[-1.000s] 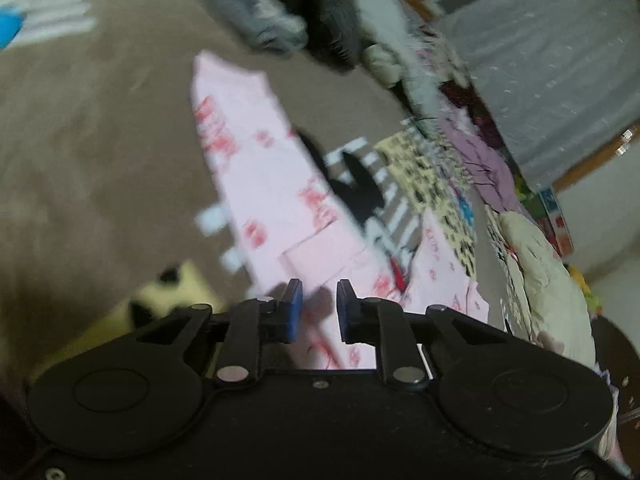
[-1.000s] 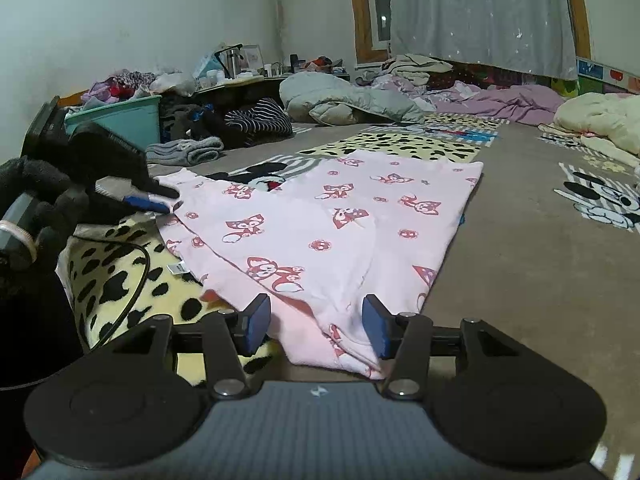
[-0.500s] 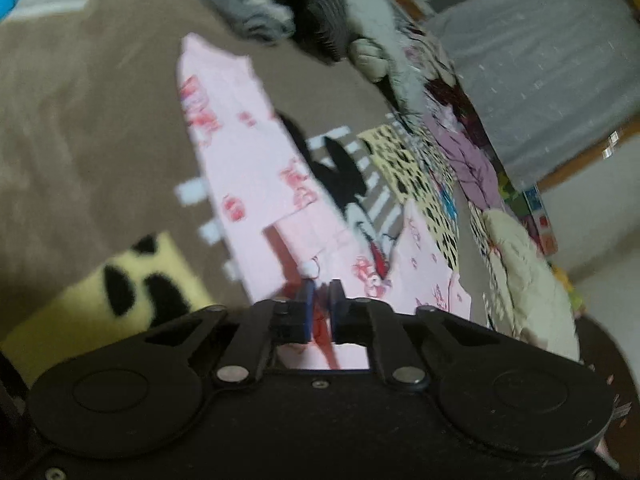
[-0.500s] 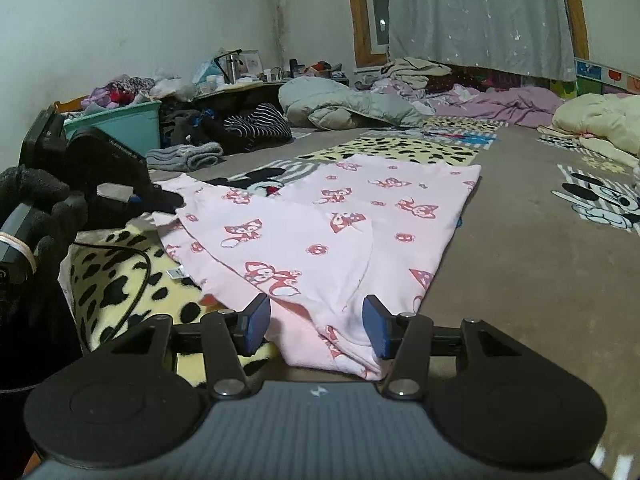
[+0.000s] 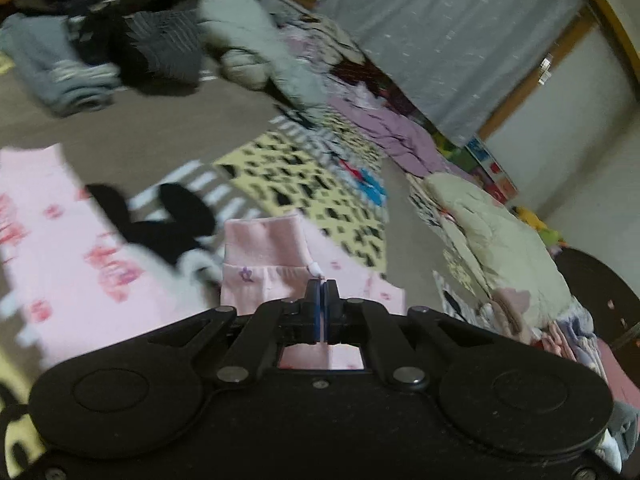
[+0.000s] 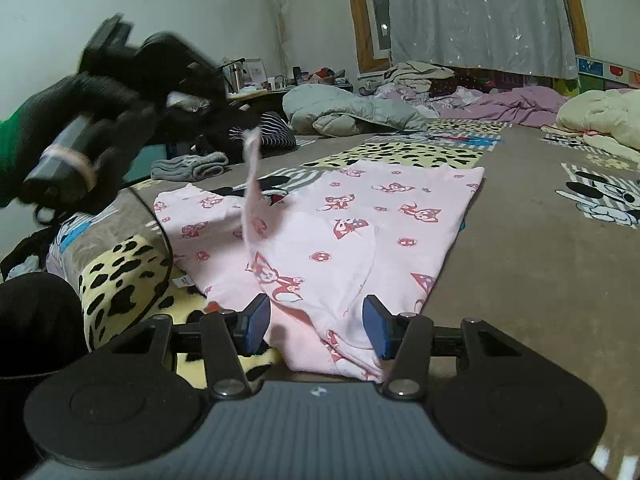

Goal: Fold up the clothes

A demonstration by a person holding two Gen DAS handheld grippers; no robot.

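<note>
A pink garment printed with red foxes lies spread on the patterned floor mat. My left gripper is shut on the garment's ribbed cuff, which stands up in front of its fingers. In the right wrist view that gripper is raised at upper left in a black-gloved hand, with a strip of the pink cloth hanging from it. My right gripper hovers open over the garment's near edge, its blue pads either side of a fold.
The mat carries leopard-print and cartoon patches. Piles of clothes and bedding lie along the far side below a curtained window. A cream quilt lies to the right. A dark knee is at lower left.
My left gripper closed on the pink cuff and rose, lifting that part of the garment off the mat. The right gripper stayed put and open.
</note>
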